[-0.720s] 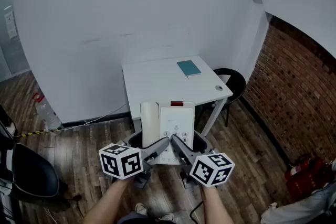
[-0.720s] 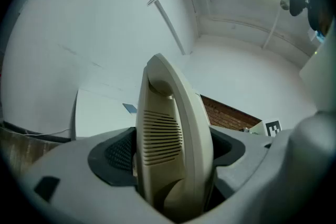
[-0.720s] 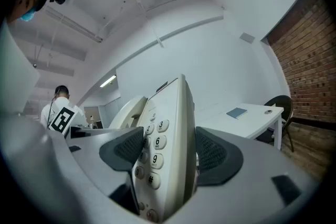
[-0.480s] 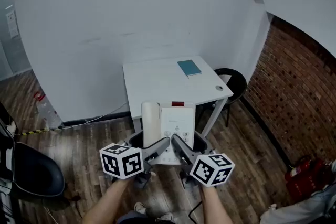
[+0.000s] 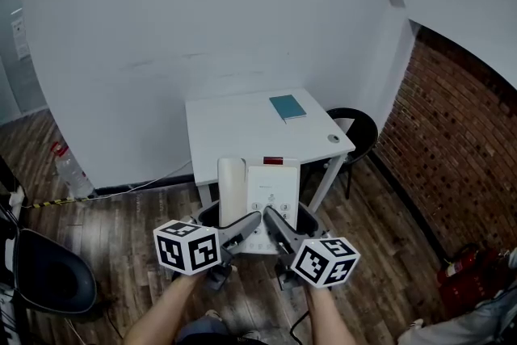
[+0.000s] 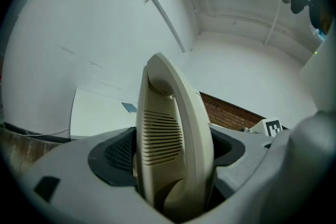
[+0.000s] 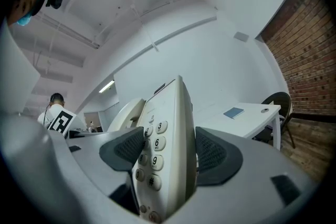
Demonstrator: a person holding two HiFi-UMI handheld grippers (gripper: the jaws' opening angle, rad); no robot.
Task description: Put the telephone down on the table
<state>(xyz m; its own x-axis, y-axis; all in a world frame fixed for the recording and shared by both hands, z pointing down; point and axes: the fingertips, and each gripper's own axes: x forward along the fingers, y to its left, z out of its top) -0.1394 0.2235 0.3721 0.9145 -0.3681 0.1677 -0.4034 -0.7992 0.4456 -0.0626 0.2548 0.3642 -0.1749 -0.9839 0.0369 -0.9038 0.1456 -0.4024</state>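
A cream desk telephone (image 5: 271, 191) with its handset (image 5: 231, 183) on the cradle hangs in the air over the wooden floor, short of the white table (image 5: 234, 133). My left gripper (image 5: 230, 220) is shut on the handset side, and the ribbed handset (image 6: 168, 134) fills the gap between its dark pads (image 6: 118, 152). My right gripper (image 5: 291, 220) is shut on the keypad side. There the telephone (image 7: 170, 139) stands edge-on between the pads (image 7: 218, 152), number keys facing left.
On the table lie a blue notebook (image 5: 288, 107) and a small round object (image 5: 334, 138). A black chair (image 5: 361, 125) stands to its right before a brick wall (image 5: 452, 166). At the left are a plastic bottle (image 5: 71, 171) and another dark chair (image 5: 44, 279).
Both grippers hold the telephone just as before. The table has shifted slightly left in the head view.
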